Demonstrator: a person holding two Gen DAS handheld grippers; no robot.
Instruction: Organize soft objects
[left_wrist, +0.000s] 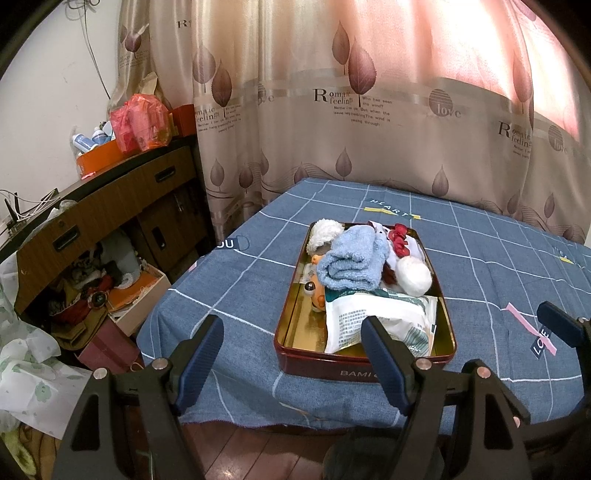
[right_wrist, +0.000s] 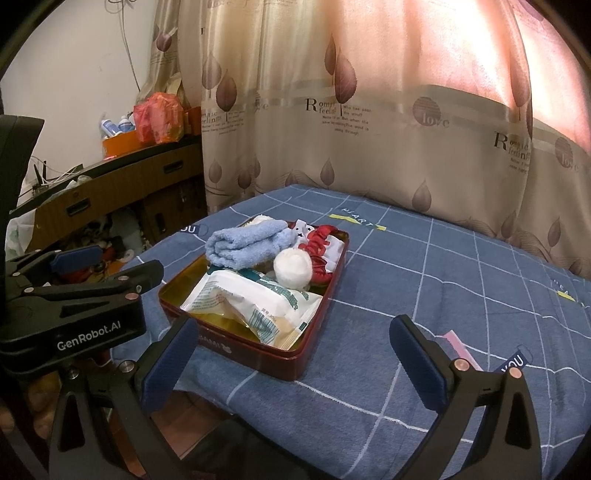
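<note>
A dark red tin (left_wrist: 332, 369) (right_wrist: 258, 360) with a gold inside sits on the blue checked tablecloth (left_wrist: 498, 266) (right_wrist: 461, 295). It holds a rolled light blue towel (left_wrist: 351, 262) (right_wrist: 247, 245), a white fluffy ball (left_wrist: 415, 275) (right_wrist: 293, 267), a white wipes pack (left_wrist: 380, 321) (right_wrist: 255, 299), red fabric (left_wrist: 400, 238) (right_wrist: 319, 240), a white fuzzy piece (left_wrist: 325, 232) and an orange toy (left_wrist: 316, 295). My left gripper (left_wrist: 291, 354) hovers open just in front of the tin, holding nothing. My right gripper (right_wrist: 293, 356) is open too, near the tin's right front corner.
A wooden cabinet (left_wrist: 110, 199) with cluttered open shelves stands to the left, with an orange box and a red bag (left_wrist: 142, 123) on top. A leaf-print curtain (left_wrist: 351, 110) hangs behind the table. The table's near edge and wooden floor (left_wrist: 258, 450) lie below the grippers.
</note>
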